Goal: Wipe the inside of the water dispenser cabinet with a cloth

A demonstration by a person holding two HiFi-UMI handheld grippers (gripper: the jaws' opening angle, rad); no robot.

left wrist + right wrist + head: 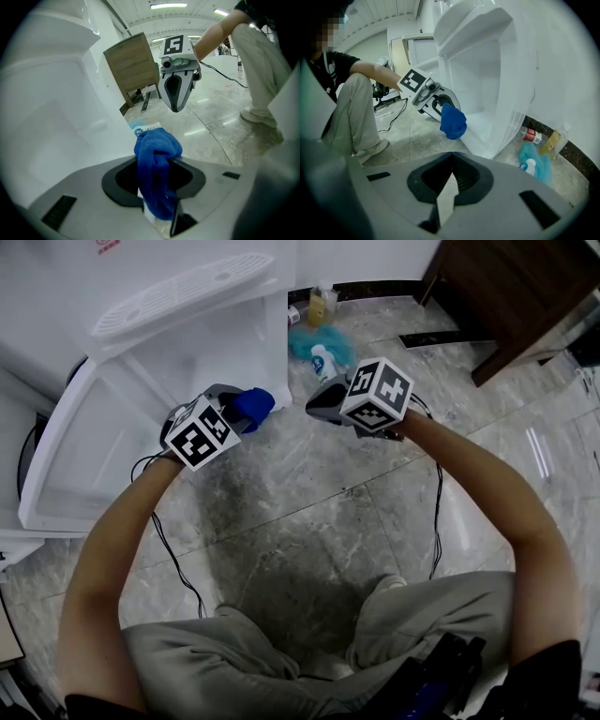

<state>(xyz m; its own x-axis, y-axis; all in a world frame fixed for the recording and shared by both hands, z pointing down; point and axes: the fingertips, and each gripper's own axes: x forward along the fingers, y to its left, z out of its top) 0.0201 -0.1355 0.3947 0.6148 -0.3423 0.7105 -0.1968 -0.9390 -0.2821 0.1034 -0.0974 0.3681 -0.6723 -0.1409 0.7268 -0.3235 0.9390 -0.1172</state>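
We hold the blue cloth [157,157] (bunched into a wad) clamped in our left gripper [158,208] just outside the open dispenser cabinet [485,75], while our right gripper [446,199] has its jaws together, empty.

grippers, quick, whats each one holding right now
Left gripper: closed on the blue cloth.
Right gripper: closed, holding nothing.
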